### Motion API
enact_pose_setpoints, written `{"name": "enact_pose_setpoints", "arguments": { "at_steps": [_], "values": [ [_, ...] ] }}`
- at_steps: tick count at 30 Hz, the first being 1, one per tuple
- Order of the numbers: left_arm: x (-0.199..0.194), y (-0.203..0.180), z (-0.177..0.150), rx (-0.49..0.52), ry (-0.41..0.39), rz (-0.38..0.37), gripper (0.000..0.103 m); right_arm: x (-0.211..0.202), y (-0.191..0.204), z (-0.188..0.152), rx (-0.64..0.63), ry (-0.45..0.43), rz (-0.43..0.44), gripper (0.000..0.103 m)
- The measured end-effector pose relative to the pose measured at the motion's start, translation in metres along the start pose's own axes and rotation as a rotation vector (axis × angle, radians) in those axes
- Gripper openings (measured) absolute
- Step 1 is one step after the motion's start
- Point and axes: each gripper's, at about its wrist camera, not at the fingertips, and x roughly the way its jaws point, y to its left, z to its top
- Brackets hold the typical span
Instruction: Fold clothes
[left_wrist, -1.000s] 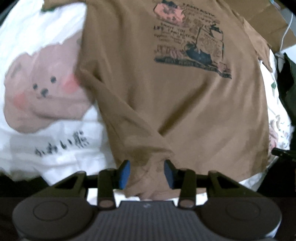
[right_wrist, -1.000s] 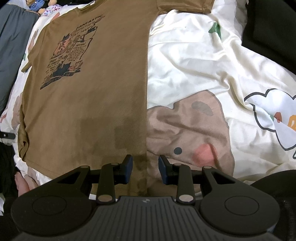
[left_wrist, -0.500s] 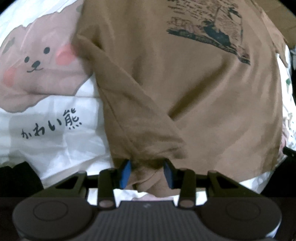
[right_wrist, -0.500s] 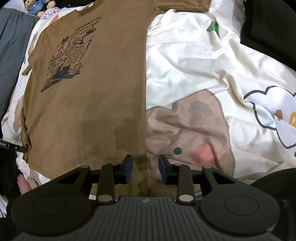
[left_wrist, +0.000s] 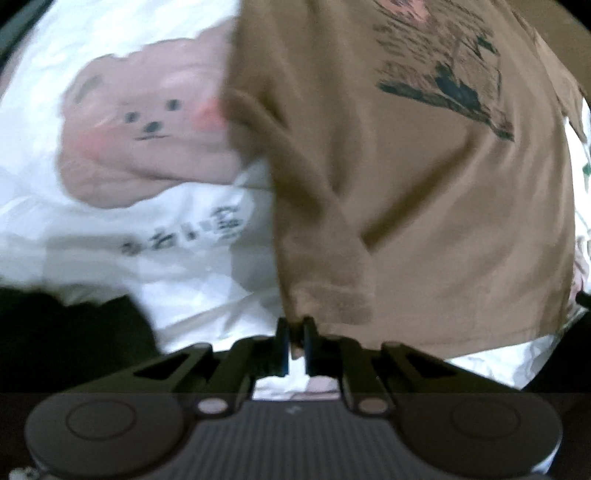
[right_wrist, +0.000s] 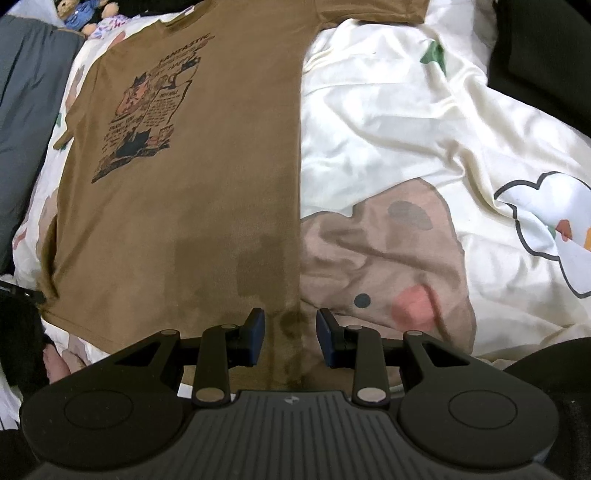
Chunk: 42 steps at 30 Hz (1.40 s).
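Left wrist view shows the left gripper (left_wrist: 293, 341) with its jaws drawn nearly together on a bunched hem corner of the brown T-shirt (left_wrist: 424, 206), so it is pinching that cloth; the picture is smeared, which suggests the tool is moving. The main risk, as I judge it, is that so small a bite of thin jersey slips out under tension, or that only one layer is caught and the fold comes over skewed. A second risk is dragging: the shirt lies on a loose, wrinkled cartoon bear bedsheet (right_wrist: 424, 122), and a hard pull could slide the whole garment or ruck up the sheet beneath it. In the right wrist view the right gripper (right_wrist: 290, 338) has its jaws parted, holding nothing, straddling the shirt's straight right edge near the hem; if it closes there unevenly it could take sheet along with shirt. The shirt is spread print-side up across the bed, collar at the far end, with a dark cartoon graphic (right_wrist: 147, 107) on the chest, a diagonal ridge of cloth running up from the pinched corner, and darker blotchy patches near the hem.
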Motion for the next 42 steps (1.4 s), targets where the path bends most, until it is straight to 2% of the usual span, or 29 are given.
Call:
{"name": "enact_pose_setpoints", "arguments": {
  "at_steps": [4, 7, 11, 13, 15, 20, 22, 24, 27, 29, 31, 37, 42],
  "values": [
    [-0.007, 0.013, -0.010, -0.020, -0.009, 0.047, 0.006, 0.000, -0.001, -0.001, 0.001, 0.009, 0.008, 0.035],
    [-0.007, 0.012, -0.006, -0.027, -0.008, 0.073, 0.006, 0.000, -0.002, -0.002, 0.001, 0.013, 0.011, 0.035],
    [-0.006, 0.020, -0.012, -0.006, 0.000, 0.114, 0.006, 0.002, -0.002, -0.003, -0.001, 0.032, 0.005, 0.035],
    [0.006, 0.025, -0.012, 0.007, 0.010, 0.143, 0.006, 0.004, -0.003, -0.002, -0.001, 0.046, -0.001, 0.037],
    [0.016, 0.029, -0.011, 0.017, 0.018, 0.169, 0.006, 0.006, -0.002, -0.002, -0.003, 0.057, -0.006, 0.043],
    [0.013, 0.040, -0.008, -0.016, -0.007, 0.127, 0.006, 0.016, 0.004, 0.000, -0.026, 0.100, -0.022, 0.043],
    [0.012, 0.044, -0.006, -0.030, -0.017, 0.110, 0.014, 0.020, 0.006, 0.000, -0.035, 0.117, -0.022, 0.043],
    [0.010, 0.048, -0.004, -0.043, -0.027, 0.094, 0.015, 0.024, 0.008, 0.000, -0.043, 0.132, -0.022, 0.043],
    [0.008, 0.054, -0.002, -0.063, -0.042, 0.068, 0.028, 0.029, 0.011, 0.000, -0.053, 0.149, -0.029, 0.044],
    [0.007, 0.058, 0.000, -0.076, -0.052, 0.054, 0.031, 0.031, 0.012, -0.001, -0.055, 0.154, -0.036, 0.045],
    [0.007, 0.057, 0.003, -0.074, -0.063, 0.066, 0.037, 0.030, 0.011, 0.000, -0.054, 0.153, -0.038, 0.045],
    [0.032, 0.051, 0.006, -0.047, -0.043, 0.133, 0.037, 0.028, 0.007, 0.000, -0.030, 0.145, -0.050, 0.045],
    [0.055, 0.054, 0.005, -0.035, -0.012, 0.143, 0.037, 0.028, 0.005, 0.001, -0.027, 0.150, -0.066, 0.045]
  ]
}}
